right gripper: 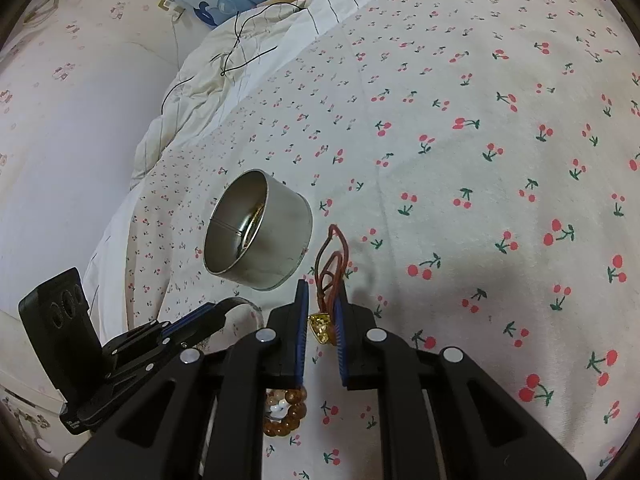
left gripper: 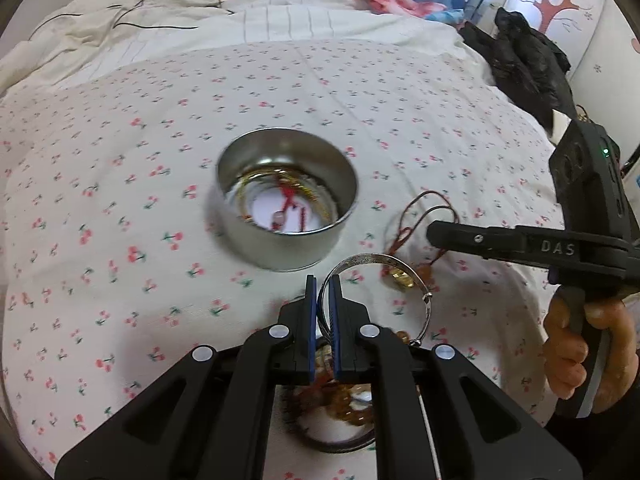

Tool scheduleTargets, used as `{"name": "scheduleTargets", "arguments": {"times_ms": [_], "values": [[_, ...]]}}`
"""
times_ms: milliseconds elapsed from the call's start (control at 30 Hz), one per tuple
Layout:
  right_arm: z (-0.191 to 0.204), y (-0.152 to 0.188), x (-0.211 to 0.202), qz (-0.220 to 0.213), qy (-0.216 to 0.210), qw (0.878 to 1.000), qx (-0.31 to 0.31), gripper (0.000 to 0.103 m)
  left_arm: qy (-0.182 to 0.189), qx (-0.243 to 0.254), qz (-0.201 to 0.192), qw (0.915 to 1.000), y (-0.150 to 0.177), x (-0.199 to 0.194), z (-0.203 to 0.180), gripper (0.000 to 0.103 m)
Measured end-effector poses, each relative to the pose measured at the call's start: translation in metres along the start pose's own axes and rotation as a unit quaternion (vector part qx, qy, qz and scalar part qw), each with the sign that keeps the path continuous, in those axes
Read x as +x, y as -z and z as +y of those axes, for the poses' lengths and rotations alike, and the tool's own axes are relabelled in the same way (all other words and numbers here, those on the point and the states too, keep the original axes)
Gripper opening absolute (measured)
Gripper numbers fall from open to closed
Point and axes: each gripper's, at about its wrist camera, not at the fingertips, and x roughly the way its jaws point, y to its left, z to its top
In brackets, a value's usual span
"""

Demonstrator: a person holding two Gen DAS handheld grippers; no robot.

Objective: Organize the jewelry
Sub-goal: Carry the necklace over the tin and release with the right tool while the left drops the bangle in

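A round metal tin (left gripper: 286,200) stands on the cherry-print sheet and holds a gold chain and a red cord piece; it also shows in the right wrist view (right gripper: 260,232). My left gripper (left gripper: 323,286) is shut on a silver bangle (left gripper: 384,260), held near the sheet in front of the tin. My right gripper (right gripper: 321,294) is partly open around a brown cord necklace (right gripper: 334,264) with a gold pendant (right gripper: 320,326). An amber bead bracelet (right gripper: 286,410) lies under the right gripper, and a dark bangle (left gripper: 340,446) lies under the left one.
The bed is covered by the cherry-print sheet (right gripper: 480,160) with a rumpled white quilt (left gripper: 120,32) and a thin black wire (left gripper: 132,20) at the back. A black bag (left gripper: 528,64) sits at the far right. A pillow (right gripper: 72,140) lies at the left.
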Motion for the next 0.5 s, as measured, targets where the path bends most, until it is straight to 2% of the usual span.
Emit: {"name": "scheduleTargets", "arguments": {"times_ms": [267, 500], "values": [[0.007, 0.000, -0.001, -0.006, -0.006, 1.000, -0.011, 0.013, -0.032, 0.021, -0.013, 0.9992, 0.004, -0.008, -0.002, 0.005], [0.012, -0.002, -0.008, -0.019, -0.025, 0.999, -0.020, 0.013, -0.039, 0.025, -0.014, 0.9988, 0.003, -0.006, -0.007, 0.005]]}}
